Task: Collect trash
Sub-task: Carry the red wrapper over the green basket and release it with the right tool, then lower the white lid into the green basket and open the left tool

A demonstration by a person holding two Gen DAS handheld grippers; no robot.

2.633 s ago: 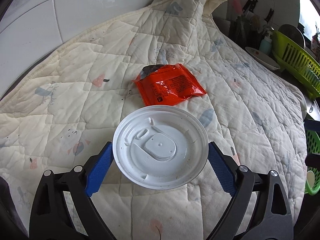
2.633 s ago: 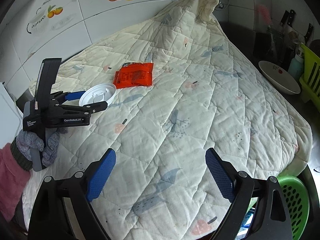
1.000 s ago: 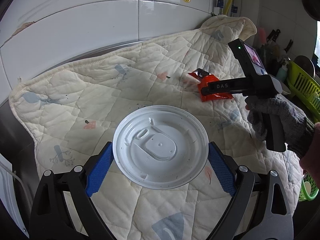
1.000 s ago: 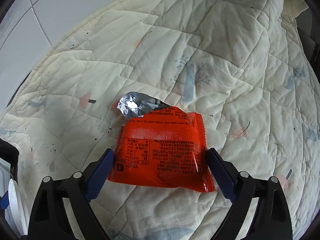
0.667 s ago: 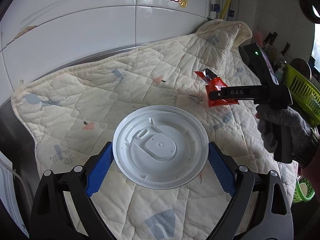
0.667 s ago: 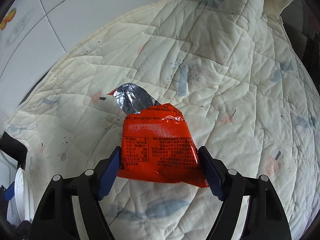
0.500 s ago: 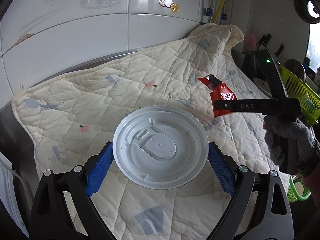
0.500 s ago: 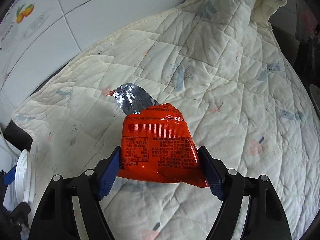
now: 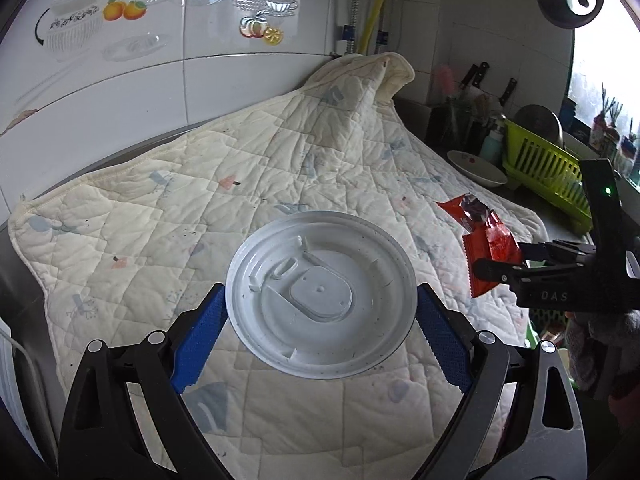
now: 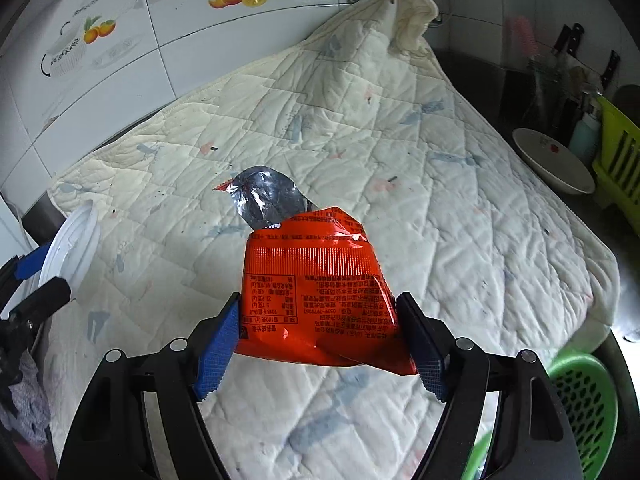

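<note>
The left gripper (image 9: 322,322) is clamped on a round white plastic lid (image 9: 320,294), its blue pads pressed against the lid's opposite edges, and the lid is held clear above the quilt (image 9: 248,184). The lid faces the camera with its moulded tab and raised ridges showing (a few dark specks dot the surface).

The right gripper (image 10: 318,344) is closed on a red snack wrapper (image 10: 316,284), squeezing it across its lower half so the foil bulges between the pads. The wrapper's torn top is folded open, showing crumpled silver lining (image 10: 266,196), and it too is lifted off the quilt. From the left wrist view the same wrapper (image 9: 486,246) appears to the right of the lid, pinched in the black gripper held by a hand in a grey knitted glove (image 9: 600,344).

The cream quilt, printed with small blue and pink motifs, covers the counter against a white tiled wall (image 9: 160,60). Beyond the quilt's far right edge stand a white bowl (image 10: 554,164) and a lime-green dish rack (image 9: 546,168). A green perforated basket (image 10: 580,400) sits below the quilt's near right corner.
</note>
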